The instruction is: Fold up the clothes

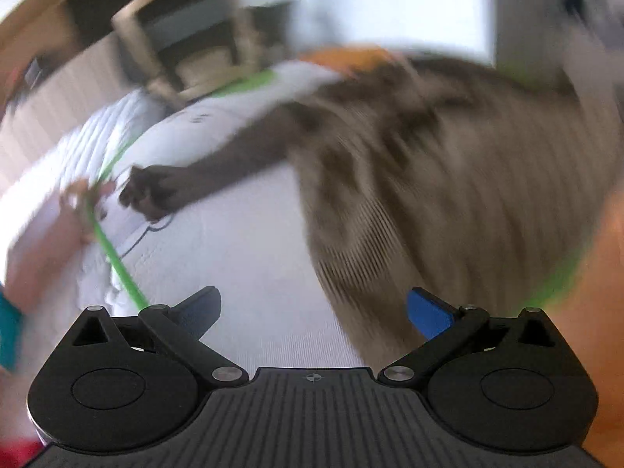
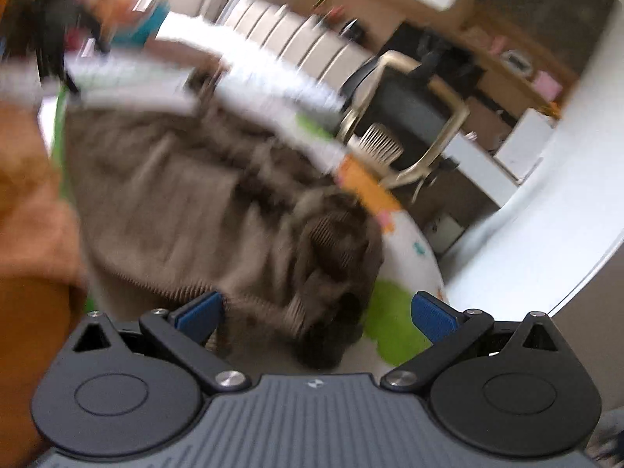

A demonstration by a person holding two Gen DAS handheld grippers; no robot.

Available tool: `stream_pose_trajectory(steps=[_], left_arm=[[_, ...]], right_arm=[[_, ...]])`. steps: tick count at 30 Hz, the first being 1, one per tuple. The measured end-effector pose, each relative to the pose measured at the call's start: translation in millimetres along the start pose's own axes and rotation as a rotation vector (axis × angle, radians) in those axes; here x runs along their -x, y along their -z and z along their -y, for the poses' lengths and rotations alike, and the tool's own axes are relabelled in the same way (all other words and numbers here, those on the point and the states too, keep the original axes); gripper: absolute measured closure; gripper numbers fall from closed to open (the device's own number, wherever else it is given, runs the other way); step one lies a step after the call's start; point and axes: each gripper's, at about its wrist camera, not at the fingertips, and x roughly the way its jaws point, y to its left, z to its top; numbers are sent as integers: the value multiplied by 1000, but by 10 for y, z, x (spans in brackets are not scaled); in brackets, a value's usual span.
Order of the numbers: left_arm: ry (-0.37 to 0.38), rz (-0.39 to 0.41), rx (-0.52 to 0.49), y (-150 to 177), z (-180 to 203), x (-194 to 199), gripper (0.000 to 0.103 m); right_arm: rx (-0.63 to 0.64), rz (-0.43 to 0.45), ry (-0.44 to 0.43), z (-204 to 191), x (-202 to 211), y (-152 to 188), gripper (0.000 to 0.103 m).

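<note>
A brown ribbed knit sweater (image 1: 448,179) lies spread on a white mat (image 1: 241,249), one sleeve stretched out to the left, its dark cuff (image 1: 148,191) near a green band. My left gripper (image 1: 314,312) is open above the mat, beside the sweater's lower edge, with nothing between its blue pads. In the right wrist view the same sweater (image 2: 202,199) lies rumpled, a dark bunched part close in front. My right gripper (image 2: 316,314) is open just above that bunched edge. Both views are blurred by motion.
The mat has green bands (image 1: 117,265) and an orange patch (image 2: 366,187) along its edge. A chair with a pale wooden frame (image 2: 429,124) stands past the mat. Orange fabric (image 2: 27,202) fills the left of the right wrist view. A thin dark cable (image 1: 144,234) crosses the mat.
</note>
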Motion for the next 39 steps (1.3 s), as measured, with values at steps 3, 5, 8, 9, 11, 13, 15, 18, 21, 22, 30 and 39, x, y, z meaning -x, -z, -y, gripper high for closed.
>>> stream_pose_trajectory(steps=[3,5,8,9,11,13,15,18,21,22,30,39], left_arm=[[53,33,257,-325,-291,-224,0],[73,57,360,-493,-428,-433,0],[80,94,473,-705,-583,-736,0],[85,92,498,-759,-615,-876,0],[79,72,536,-828,-645,-1150,0],[55,28,557,-830,-642,-1407,0],[27,-7,557,-785,-615,-1577,0],[-15,21,482,-747,-498,-1557,0],[-18,39,471,-681,-470,-1534,0],[-19,36,469,-679,-463,-1530,0],[-57,34,441,-681,-472,-1502,0],[-380,59,695,-1071,-1211,-1798,2]], right_arm=[[-97,47,-24,100,-262,-161,0],[-79,50,-53,83,-500,-330,0],[-65,63,-111,40,-912,-627,0],[-97,60,-148,34,-1100,-725,0],[-189,41,-232,34,-1523,-919,0],[-350,-22,-305,57,-1988,-1001,0],[-536,-107,-361,80,-2463,-1021,0],[-727,-171,-417,53,-2923,-848,0],[-751,-188,-418,-98,-3083,-663,0],[-734,-165,-408,-143,-3061,-638,0],[-638,-157,-379,-288,-3014,-666,0],[-668,-133,-377,-236,-2974,-659,0]])
